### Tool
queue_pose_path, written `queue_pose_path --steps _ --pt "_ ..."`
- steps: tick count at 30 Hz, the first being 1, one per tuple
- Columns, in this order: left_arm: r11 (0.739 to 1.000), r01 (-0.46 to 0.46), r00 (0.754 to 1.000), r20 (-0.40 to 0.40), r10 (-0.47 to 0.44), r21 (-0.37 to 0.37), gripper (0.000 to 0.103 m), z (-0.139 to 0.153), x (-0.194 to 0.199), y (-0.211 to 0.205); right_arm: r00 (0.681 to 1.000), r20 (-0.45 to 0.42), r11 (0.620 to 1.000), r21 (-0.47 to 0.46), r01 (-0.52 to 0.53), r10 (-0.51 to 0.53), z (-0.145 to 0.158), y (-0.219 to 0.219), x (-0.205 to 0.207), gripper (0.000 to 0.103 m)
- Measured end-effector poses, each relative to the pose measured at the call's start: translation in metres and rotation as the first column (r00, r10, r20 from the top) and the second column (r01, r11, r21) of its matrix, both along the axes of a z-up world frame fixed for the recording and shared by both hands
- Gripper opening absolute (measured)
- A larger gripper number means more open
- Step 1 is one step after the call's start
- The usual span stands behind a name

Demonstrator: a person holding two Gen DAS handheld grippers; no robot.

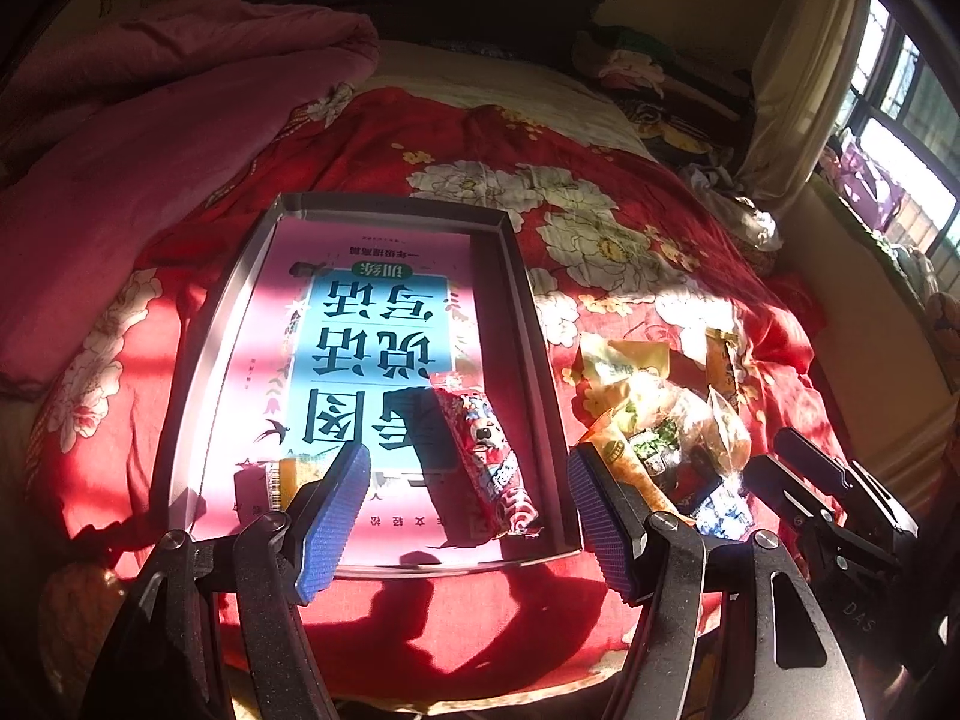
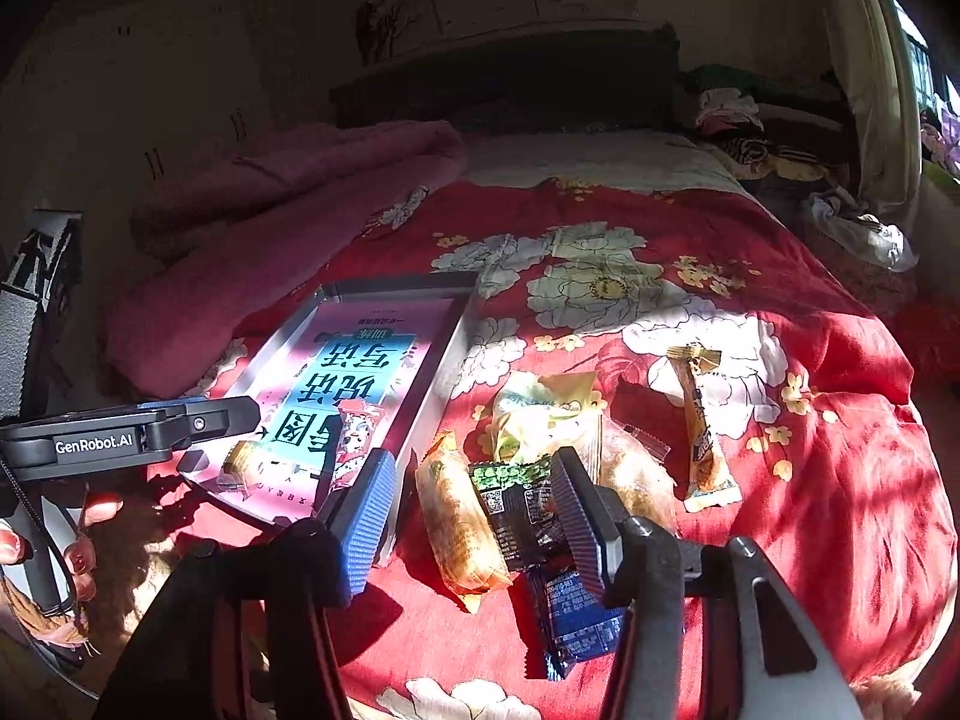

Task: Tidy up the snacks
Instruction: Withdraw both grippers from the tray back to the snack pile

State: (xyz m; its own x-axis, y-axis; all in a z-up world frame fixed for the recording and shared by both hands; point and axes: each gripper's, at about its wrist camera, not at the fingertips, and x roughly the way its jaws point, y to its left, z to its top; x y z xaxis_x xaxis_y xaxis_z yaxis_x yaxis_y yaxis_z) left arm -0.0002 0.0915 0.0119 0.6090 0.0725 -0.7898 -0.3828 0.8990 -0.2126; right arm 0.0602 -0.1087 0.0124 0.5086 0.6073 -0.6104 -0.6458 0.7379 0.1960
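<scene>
Red floral bedspread (image 2: 780, 480); left tool (image 1: 468, 516) parted, empty, above tray (image 1: 240, 312); right tool (image 2: 474, 510) parted, empty, over snacks (image 2: 516, 510)

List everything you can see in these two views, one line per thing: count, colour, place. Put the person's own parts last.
tray: one, grey, on the bedspread, lined with a pink and blue book cover
red snack: one, in the tray
orange snack: one, in the tray's near corner
loose snacks: about seven, yellow, orange, black, blue, clear, right of the tray
bedspread: one, red, floral
blanket: one, pink, bunched beyond the tray
left gripper: blue pads, open
right gripper: blue pads, open
</scene>
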Motion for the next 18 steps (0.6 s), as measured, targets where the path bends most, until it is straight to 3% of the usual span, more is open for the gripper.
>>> queue_pose_path --steps 18 --pt "0.988 0.115 0.992 -0.032 -0.119 -0.105 0.071 -0.003 0.016 -0.044 0.988 -0.039 0.988 0.035 0.152 -0.151 -0.003 -0.051 0.013 0.056"
